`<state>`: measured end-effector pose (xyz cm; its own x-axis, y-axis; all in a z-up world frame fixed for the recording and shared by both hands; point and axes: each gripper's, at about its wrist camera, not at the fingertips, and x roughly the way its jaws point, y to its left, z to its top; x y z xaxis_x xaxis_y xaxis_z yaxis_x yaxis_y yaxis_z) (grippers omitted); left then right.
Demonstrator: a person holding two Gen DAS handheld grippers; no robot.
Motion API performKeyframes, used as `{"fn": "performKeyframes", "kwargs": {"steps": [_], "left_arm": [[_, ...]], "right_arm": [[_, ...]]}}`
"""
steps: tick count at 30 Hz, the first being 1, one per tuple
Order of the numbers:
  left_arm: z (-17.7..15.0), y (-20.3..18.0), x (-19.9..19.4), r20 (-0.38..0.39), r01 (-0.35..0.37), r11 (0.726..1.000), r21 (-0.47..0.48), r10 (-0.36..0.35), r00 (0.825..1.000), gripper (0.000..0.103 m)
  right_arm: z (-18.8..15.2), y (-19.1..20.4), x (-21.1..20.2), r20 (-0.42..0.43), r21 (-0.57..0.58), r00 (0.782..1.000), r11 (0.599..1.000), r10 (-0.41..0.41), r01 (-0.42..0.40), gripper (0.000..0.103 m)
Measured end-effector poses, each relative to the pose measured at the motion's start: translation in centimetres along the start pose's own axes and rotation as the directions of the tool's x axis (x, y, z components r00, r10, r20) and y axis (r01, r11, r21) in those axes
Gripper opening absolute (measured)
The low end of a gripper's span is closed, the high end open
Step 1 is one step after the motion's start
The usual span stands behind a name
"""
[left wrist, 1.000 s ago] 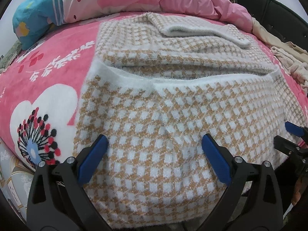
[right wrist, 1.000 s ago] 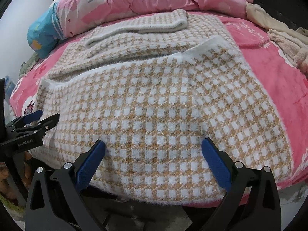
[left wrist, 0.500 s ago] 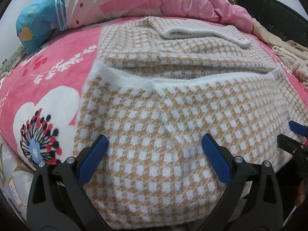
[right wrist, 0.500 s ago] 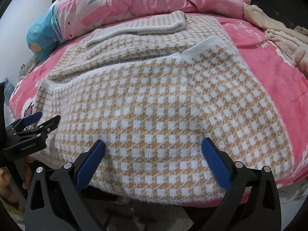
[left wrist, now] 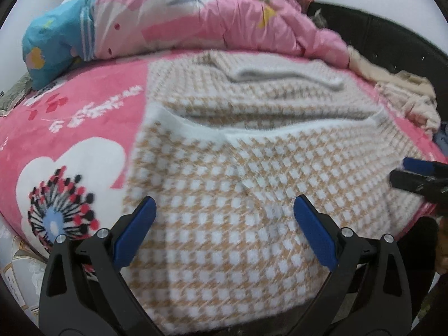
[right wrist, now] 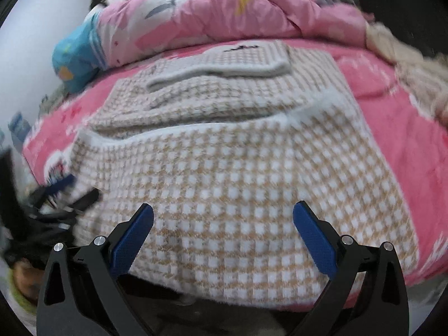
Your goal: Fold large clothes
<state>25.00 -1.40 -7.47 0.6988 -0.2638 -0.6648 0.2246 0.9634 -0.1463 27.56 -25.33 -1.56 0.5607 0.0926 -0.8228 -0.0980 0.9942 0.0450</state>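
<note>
A large tan-and-white checked knit garment [left wrist: 252, 173] lies spread on the bed, its near part folded up over the far part, with a white trim edge across the middle; it also shows in the right wrist view [right wrist: 238, 173]. A folded sleeve or collar piece [right wrist: 224, 64] lies at its far end. My left gripper [left wrist: 224, 218] is open and empty, just above the garment's near hem. My right gripper [right wrist: 224, 221] is open and empty over the near hem too. Each gripper shows at the edge of the other's view: the right one [left wrist: 420, 173], the left one [right wrist: 64, 193].
The garment rests on a pink flower-print blanket [left wrist: 70, 140]. A pink quilt [left wrist: 224, 22] and a blue pillow [left wrist: 53, 53] are piled at the far side. Beige clothes [left wrist: 406, 98] lie at the far right. The bed's near edge drops off below the hem.
Both grippers have risen and pulled back a little, so more of the quilt and far bed shows. Both stay open and the garment has not moved.
</note>
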Motion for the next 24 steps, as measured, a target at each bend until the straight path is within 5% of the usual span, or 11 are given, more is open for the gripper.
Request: {"fn": "performKeyframes", "kwargs": {"steps": [8,12,18,24], "left_arm": [[0.3,5.0,-3.2,0.123,0.003,0.994,-0.108,0.01,0.992,0.095],[0.9,6.5,-2.7,0.126,-0.008,0.993,-0.121,0.023,0.992,0.095],[2.5,7.4,-1.4,0.129,0.098,0.982,-0.162,-0.078,0.989,0.095],[4.2,6.7,1.1,0.072,0.108,0.984,-0.141,-0.099,0.993,0.066]], "right_arm": [[-0.4,-0.1,2.1,-0.014,-0.021,0.999,0.999,0.044,-0.044,0.097],[-0.8,-0.4,1.8,0.002,-0.029,0.998,0.998,0.064,-0.064,0.097],[-1.2,-0.4,1.9,0.008,-0.039,0.997,0.996,0.082,-0.081,0.097],[-2.1,-1.1,1.1,0.02,-0.044,0.996,0.995,0.092,-0.091,0.097]]}}
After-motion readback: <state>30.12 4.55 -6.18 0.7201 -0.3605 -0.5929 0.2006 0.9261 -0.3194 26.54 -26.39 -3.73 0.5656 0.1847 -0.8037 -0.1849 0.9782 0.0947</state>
